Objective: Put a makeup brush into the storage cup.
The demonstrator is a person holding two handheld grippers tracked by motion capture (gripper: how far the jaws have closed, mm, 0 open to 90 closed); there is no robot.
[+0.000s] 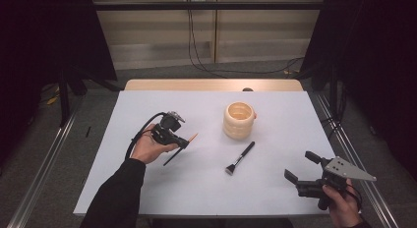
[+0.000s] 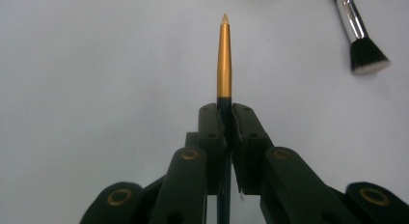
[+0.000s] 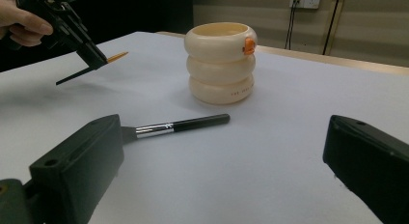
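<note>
Where the person's left hand (image 1: 147, 145) enters at the left of the high view, the left gripper (image 1: 183, 142) is clenched on a thin brush (image 1: 180, 150) with a dark handle and a gold-orange ferrule. In the left gripper view the jaws meet on the dark handle just below the ferrule, and the pale tip (image 2: 224, 17) points straight ahead, clear of the white table (image 1: 147, 188). In the right gripper view the same brush (image 3: 91, 64) hangs tilted above the table, casting a shadow beneath it. Near the middle of the table stands a cream ribbed holder (image 1: 239, 120), upright, made of three stacked rings with a small orange tab (image 3: 249, 45) near its rim. Just in front of the holder, apart from it, a black flat brush (image 1: 240, 158) with a silver ferrule lies on the table. At the right, near the table's front edge, the right gripper (image 1: 300, 167) is held by the right hand (image 1: 342, 206) with its jaws spread wide, grasping and touching nothing; the flat brush (image 3: 178, 126) lies beyond them.
</note>
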